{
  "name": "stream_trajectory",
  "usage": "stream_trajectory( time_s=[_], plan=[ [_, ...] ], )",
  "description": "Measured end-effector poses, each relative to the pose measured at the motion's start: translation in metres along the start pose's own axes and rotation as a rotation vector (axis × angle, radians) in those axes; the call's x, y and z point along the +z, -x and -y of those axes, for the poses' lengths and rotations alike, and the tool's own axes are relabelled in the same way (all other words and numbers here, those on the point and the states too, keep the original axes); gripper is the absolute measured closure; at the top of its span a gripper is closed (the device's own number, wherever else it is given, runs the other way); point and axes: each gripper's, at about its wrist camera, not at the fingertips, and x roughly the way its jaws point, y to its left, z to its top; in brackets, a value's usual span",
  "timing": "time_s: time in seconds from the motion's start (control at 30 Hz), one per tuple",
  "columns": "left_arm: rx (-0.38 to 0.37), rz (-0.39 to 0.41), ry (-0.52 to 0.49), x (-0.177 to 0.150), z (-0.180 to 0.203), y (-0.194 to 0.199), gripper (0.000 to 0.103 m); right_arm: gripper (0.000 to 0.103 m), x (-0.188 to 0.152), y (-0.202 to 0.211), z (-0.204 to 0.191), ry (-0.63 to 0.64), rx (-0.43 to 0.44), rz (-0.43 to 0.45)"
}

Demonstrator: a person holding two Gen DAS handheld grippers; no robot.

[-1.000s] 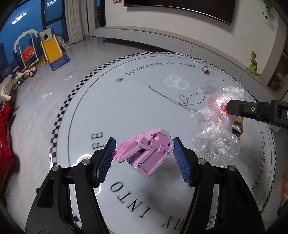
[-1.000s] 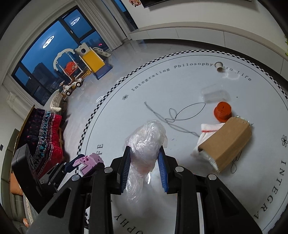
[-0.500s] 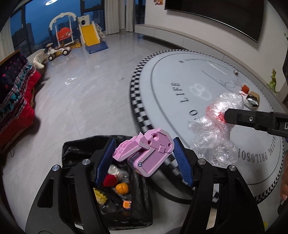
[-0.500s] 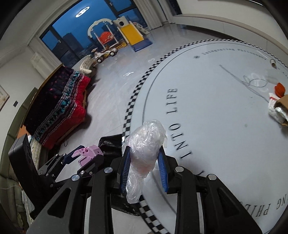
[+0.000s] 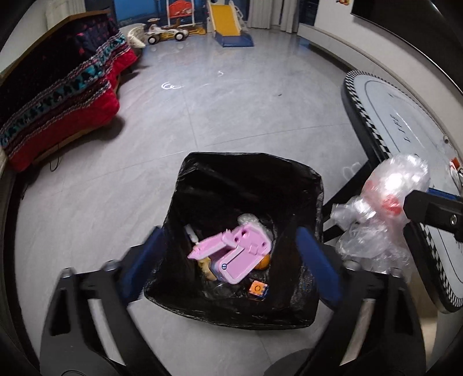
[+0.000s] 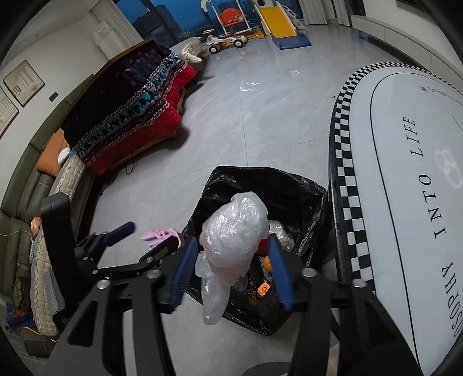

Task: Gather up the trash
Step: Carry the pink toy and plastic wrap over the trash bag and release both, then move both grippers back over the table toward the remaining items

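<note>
A bin lined with a black bag (image 5: 249, 173) stands on the floor, with scraps inside; it also shows in the right wrist view (image 6: 289, 188). My left gripper (image 5: 231, 254) is wide open above it. The pink plastic piece (image 5: 234, 254) sits free between the spread pads over the bin mouth, and it shows in the right wrist view (image 6: 162, 234). My right gripper (image 6: 231, 263) is open, its pads apart from the crumpled clear plastic bag (image 6: 234, 231), which hangs between them above the bin. The bag also shows in the left wrist view (image 5: 385, 208).
The round white table with a checkered edge (image 6: 341, 144) stands right beside the bin. A sofa with a red patterned blanket (image 6: 133, 110) is to the left. Children's toys and a slide (image 5: 228, 23) stand far across the grey floor.
Both grippers swung off the table to above the bin. Both have opened wide, letting go of the pink piece and the plastic bag.
</note>
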Motion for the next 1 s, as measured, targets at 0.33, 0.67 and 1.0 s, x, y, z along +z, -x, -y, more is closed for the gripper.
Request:
stream_trajectory(
  time_s=[0.33, 0.67, 1.0],
  plan=[
    [0.005, 0.025, 0.056, 0.002, -0.018, 0.008, 0.006, 0.036, -0.003, -0.003, -0.001, -0.011, -0.007, 0.008],
    [-0.060, 0.056, -0.008, 0.019, 0.022, 0.020, 0.006, 0.036, -0.004, 0.033, 0.037, -0.085, -0.003, 0.077],
    [-0.168, 0.079, -0.144, 0.055, 0.116, 0.029, 0.006, 0.036, 0.001, 0.087, 0.107, -0.181, -0.065, 0.154]
  ],
)
